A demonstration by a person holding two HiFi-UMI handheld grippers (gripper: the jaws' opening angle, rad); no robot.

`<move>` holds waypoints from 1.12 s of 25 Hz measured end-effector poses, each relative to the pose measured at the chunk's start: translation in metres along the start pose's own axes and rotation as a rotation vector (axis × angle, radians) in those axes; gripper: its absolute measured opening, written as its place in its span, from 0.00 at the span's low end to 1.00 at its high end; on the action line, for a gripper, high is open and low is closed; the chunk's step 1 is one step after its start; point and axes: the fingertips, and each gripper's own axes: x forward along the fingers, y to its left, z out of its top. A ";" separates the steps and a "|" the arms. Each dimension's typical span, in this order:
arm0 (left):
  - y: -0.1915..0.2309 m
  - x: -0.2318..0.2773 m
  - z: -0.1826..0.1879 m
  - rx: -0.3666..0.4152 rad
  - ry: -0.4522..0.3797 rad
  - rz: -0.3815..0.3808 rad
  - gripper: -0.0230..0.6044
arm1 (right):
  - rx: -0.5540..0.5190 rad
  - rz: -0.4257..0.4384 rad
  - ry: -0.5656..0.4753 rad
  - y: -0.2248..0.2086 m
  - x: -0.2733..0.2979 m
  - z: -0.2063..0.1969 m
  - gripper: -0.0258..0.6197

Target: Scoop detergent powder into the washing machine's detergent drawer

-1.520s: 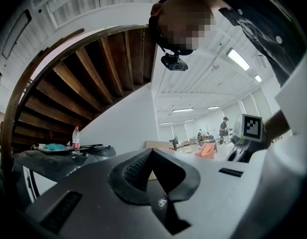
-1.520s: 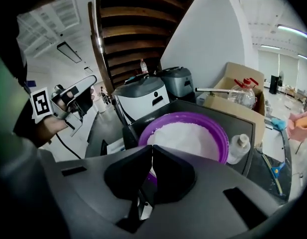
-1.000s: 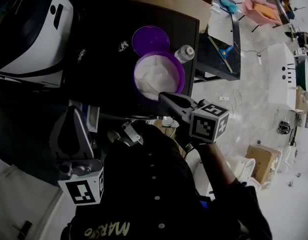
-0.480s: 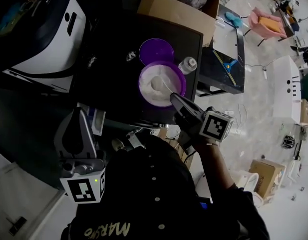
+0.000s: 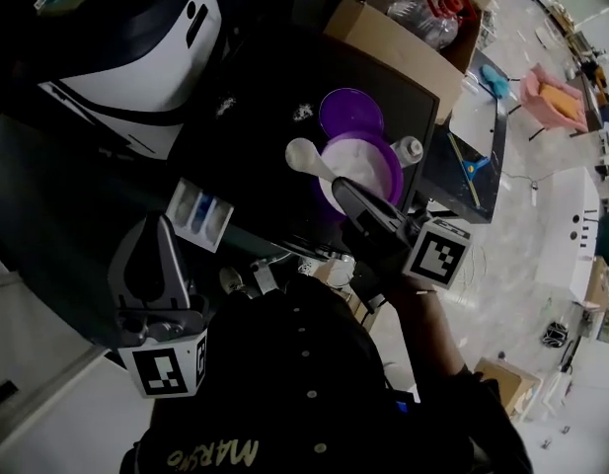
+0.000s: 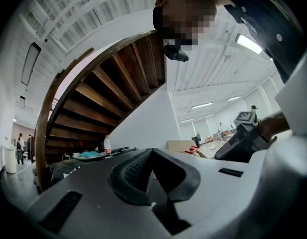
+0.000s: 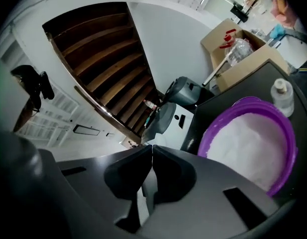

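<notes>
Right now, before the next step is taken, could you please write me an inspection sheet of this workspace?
Surface: black table, with a few white powder specks.
Job's things: purple tub holds powder; its lid lies beside it; scoop is held left of the tub; detergent drawer is pulled open.
Clutter: small bottle; cardboard box.
Grippers: right tool shut on the scoop's handle; left tool shut, empty.
Cables: what looks like a thin lead on the floor.
Surroundings: washing machine.
</notes>
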 end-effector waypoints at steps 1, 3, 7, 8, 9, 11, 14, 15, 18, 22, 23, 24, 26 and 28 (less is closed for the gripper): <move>0.008 -0.007 -0.001 0.002 0.006 0.031 0.06 | -0.006 0.023 0.028 0.007 0.011 -0.004 0.09; 0.024 -0.022 -0.002 0.010 0.019 0.093 0.06 | -0.014 0.063 0.085 0.019 0.032 -0.014 0.09; 0.054 -0.053 -0.005 0.021 0.047 0.196 0.06 | -0.056 0.128 0.184 0.045 0.070 -0.036 0.09; 0.060 -0.060 -0.005 0.024 0.051 0.221 0.06 | -0.067 0.143 0.206 0.051 0.079 -0.041 0.09; 0.066 -0.066 -0.004 0.027 0.056 0.243 0.06 | -0.069 0.152 0.224 0.055 0.086 -0.047 0.09; 0.077 -0.079 -0.006 0.030 0.074 0.277 0.06 | -0.068 0.158 0.256 0.061 0.101 -0.058 0.09; 0.092 -0.094 -0.012 0.026 0.091 0.316 0.06 | -0.093 0.171 0.304 0.068 0.121 -0.075 0.09; 0.096 -0.096 -0.013 0.024 0.094 0.325 0.06 | -0.098 0.169 0.317 0.068 0.127 -0.080 0.09; 0.101 -0.099 -0.020 0.007 0.117 0.333 0.06 | -0.103 0.146 0.346 0.063 0.140 -0.094 0.09; 0.102 -0.100 -0.030 -0.023 0.138 0.327 0.06 | -0.128 0.115 0.374 0.049 0.159 -0.113 0.09; 0.102 -0.099 -0.033 -0.029 0.140 0.322 0.06 | -0.142 0.105 0.383 0.043 0.163 -0.121 0.09; 0.103 -0.099 -0.037 -0.036 0.144 0.318 0.06 | -0.155 0.093 0.393 0.036 0.168 -0.129 0.09; 0.104 -0.096 -0.050 -0.052 0.158 0.309 0.06 | -0.165 0.068 0.417 0.018 0.179 -0.145 0.09; 0.105 -0.095 -0.066 -0.073 0.181 0.303 0.06 | -0.171 0.040 0.445 0.000 0.187 -0.163 0.09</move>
